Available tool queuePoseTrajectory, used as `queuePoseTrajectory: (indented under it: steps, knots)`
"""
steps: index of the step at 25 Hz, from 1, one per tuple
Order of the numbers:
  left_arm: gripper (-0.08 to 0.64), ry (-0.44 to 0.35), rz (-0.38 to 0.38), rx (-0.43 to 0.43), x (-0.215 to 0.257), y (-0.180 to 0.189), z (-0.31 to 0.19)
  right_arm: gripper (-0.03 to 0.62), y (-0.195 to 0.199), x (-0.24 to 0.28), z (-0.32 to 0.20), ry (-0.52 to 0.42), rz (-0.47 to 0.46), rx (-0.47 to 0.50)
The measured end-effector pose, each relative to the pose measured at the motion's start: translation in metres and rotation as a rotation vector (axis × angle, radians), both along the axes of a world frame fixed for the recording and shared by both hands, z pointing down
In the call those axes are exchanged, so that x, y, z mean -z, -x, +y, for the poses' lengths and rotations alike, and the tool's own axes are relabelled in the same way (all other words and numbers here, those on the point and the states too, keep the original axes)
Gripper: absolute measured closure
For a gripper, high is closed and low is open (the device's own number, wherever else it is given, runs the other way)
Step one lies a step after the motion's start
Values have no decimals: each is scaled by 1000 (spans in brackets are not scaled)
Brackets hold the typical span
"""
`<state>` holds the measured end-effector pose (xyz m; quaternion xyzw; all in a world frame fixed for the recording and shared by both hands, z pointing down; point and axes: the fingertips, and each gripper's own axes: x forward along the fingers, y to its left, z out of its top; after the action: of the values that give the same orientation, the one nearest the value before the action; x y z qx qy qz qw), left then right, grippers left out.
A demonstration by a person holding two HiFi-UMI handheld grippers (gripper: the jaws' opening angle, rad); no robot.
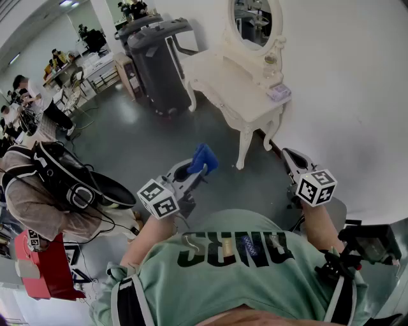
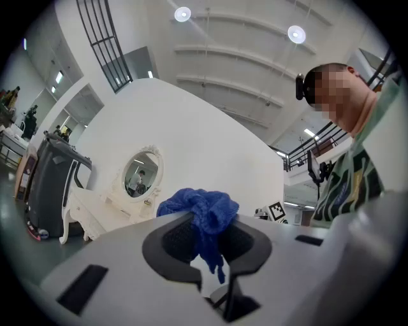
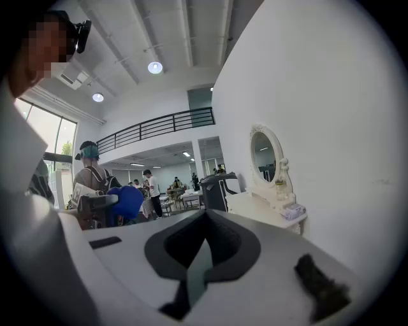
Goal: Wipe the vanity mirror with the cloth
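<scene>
Approach step: the left gripper clamps the blue cloth, the right gripper is closed and empty, and the oval vanity mirror stands well ahead on its white table, so the next move must bring cloth to glass.

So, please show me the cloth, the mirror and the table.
cloth [image 2: 204, 207], left gripper view, top of the bunch
mirror [image 1: 252, 19], head view, its glass
table [image 1: 233, 79], head view, its bare top

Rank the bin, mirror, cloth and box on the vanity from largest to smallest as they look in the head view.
Largest: bin.
Next: mirror and cloth, about alike; the cloth is nearer, and the mirror is cut off at the top.
Smallest: box.
</scene>
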<state>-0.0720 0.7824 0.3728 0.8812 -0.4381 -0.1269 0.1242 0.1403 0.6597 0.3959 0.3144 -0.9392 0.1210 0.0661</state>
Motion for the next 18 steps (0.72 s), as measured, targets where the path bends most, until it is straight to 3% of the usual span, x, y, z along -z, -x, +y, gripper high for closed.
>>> queuePoseTrajectory:
  steps: [11, 18]
  knots:
    - [486, 40, 6, -20, -11, -9, -11, 580, 0, -19, -7, 32, 14, -1]
    - [488, 66, 17, -33, -18, -24, -28, 580, -15, -23, -15, 57, -26, -1]
